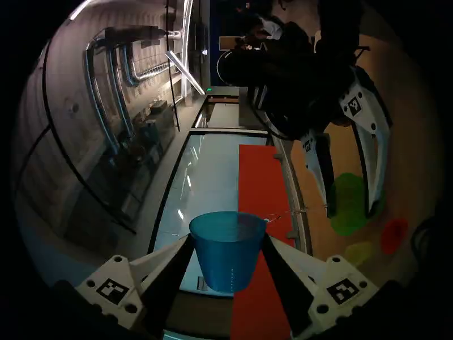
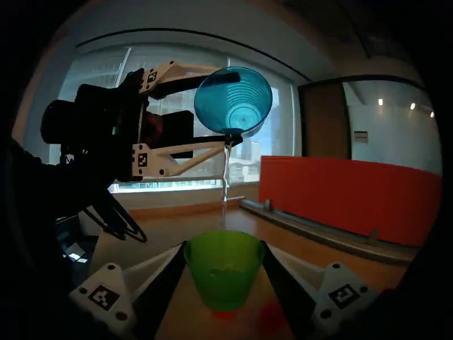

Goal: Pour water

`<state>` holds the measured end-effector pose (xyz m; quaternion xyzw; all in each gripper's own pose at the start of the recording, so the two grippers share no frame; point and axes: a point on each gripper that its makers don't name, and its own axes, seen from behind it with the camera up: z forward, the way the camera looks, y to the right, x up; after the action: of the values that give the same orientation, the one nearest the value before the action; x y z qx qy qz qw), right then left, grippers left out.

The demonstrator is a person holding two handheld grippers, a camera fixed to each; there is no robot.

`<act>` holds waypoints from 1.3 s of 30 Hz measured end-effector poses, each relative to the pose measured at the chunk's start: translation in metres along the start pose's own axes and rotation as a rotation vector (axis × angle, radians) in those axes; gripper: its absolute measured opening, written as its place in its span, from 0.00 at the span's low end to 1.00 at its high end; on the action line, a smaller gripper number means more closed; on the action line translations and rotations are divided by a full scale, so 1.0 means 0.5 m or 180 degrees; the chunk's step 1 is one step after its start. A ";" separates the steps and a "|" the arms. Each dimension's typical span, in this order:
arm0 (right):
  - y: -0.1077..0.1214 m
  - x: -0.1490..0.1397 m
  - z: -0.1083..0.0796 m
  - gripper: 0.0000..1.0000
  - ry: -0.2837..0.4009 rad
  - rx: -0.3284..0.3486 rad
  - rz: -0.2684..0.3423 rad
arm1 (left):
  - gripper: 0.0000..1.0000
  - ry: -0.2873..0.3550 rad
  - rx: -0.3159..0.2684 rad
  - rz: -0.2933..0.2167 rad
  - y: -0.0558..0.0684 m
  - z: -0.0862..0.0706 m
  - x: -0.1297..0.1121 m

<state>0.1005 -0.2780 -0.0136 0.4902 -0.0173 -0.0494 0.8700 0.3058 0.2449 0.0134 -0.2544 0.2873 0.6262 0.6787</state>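
The left gripper (image 1: 228, 239) was clamped on the tilted blue cup (image 1: 228, 266). The right gripper (image 2: 224, 247) was clamped on the upright green cup (image 2: 225, 277), into which a water stream (image 2: 226, 170) fell.

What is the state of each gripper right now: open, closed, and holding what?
Left gripper: closed on the blue cup, tipped and pouring.
Right gripper: closed on the green cup, upright under the water stream.

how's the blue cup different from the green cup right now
The blue cup, in the left gripper, is tipped on its side, up high; the green cup, in the right gripper, is upright below it. Water streams out of the blue cup into the green cup. Both are translucent tapered cups.
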 end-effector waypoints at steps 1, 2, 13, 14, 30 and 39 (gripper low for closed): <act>0.000 0.001 0.000 0.93 0.0002 0.0000 0.0000 | 0.85 0.0000 -0.0001 0.0012 0.001 0.000 0.000; 0.000 0.001 0.000 0.93 0.0003 -0.0001 -0.0001 | 0.85 0.0000 -0.0001 0.0024 0.001 0.000 0.001; 0.003 0.000 0.000 0.93 0.0008 -0.0010 -0.0002 | 0.85 -0.0017 0.0022 0.0161 0.000 0.004 0.000; 0.003 0.000 0.000 0.93 0.0008 -0.0011 -0.0001 | 0.85 -0.0015 0.0021 0.0167 0.000 0.003 0.002; 0.005 0.006 -0.001 0.93 0.0023 -0.0022 -0.0012 | 0.85 -0.0007 0.0015 0.0292 0.003 -0.010 0.016; 0.004 0.007 0.000 0.93 0.0024 -0.0029 -0.0013 | 0.85 -0.0001 0.0017 0.0234 -0.004 -0.007 0.009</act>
<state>0.1042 -0.2776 -0.0120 0.4864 -0.0128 -0.0493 0.8722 0.3078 0.2455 0.0079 -0.2418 0.2980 0.6499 0.6560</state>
